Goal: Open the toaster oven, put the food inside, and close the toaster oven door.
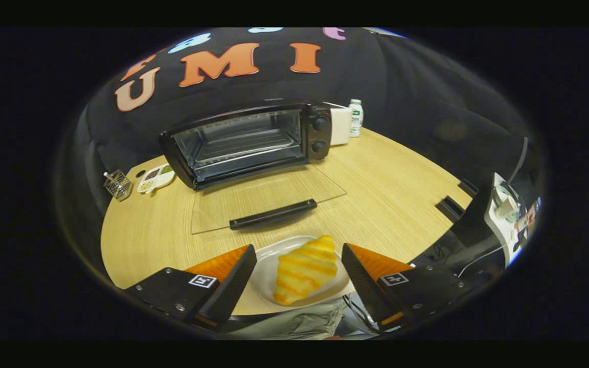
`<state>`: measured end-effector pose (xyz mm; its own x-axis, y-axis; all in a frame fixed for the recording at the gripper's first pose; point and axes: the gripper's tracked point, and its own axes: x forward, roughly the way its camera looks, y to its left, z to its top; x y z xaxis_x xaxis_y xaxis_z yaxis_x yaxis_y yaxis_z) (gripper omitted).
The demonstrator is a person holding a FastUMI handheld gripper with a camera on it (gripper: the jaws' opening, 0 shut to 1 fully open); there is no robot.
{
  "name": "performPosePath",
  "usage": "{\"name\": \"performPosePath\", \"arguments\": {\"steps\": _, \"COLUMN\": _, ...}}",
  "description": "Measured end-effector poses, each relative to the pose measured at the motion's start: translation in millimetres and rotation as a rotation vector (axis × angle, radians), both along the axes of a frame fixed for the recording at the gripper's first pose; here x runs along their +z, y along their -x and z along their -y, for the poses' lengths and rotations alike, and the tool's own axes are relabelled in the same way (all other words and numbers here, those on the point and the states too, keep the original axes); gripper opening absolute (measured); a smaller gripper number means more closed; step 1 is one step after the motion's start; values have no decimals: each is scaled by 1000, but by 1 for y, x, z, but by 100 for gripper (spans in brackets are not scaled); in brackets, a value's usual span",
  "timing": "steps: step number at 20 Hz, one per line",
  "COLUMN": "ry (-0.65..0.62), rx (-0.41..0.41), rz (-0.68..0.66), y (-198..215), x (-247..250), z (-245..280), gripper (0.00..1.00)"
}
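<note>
So at this point the gripper (298,266) was spread wide, holding nothing, with the croissant (306,275) sitting right in the gap between its two fingers. Neither finger looked to be touching the pastry; there was bare plate showing on both sides of it. The croissant lay on a white plate (269,255) at the near edge of the wooden table (391,199), and it hadn't been lifted as far as I could tell.

Just beyond the plate was the toaster oven door (266,197), folded all the way down flat on the table, glass panel out with its dark handle (273,213) on the side nearest the fingers. Behind that the toaster oven (248,143) itself stood open, rack visible inside and nothing on it, two knobs down its right side.

Further back, a small wire basket (117,184) and a little sectioned dish (155,179) sat off to the oven's left, and a white bottle (356,117) was behind its right corner.

My read: step one was done, the door was open. Still left were grabbing the croissant, getting it over that lowered door onto the rack, then swinging the door shut. So roughly a third of the way in.
</note>
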<state>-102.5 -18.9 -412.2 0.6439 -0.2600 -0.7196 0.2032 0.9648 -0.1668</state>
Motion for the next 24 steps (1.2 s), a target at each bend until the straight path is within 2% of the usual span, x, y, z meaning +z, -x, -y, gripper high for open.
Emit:
{"name": "performPosePath", "arguments": {"steps": 5, "ry": 9, "rx": -83, "rz": -59, "y": 28, "x": -25, "z": 0, "gripper": 100}}
{"name": "performPosePath", "arguments": {"steps": 18, "ry": -28, "rx": -151, "rz": -195, "y": 39, "x": -76, "z": -6, "gripper": 99}}
{"name": "performPosePath", "arguments": {"steps": 19, "ry": -26, "rx": -154, "rz": -202, "y": 41, "x": -78, "z": -3, "gripper": 95}}
{"name": "performPosePath", "arguments": {"steps": 21, "ry": -43, "rx": -156, "rz": -197, "y": 40, "x": -79, "z": -4, "gripper": 78}}
{"name": "performPosePath", "arguments": {"steps": 24, "ry": -74, "rx": -171, "rz": -178, "y": 39, "x": -79, "z": -6, "gripper": 61}}
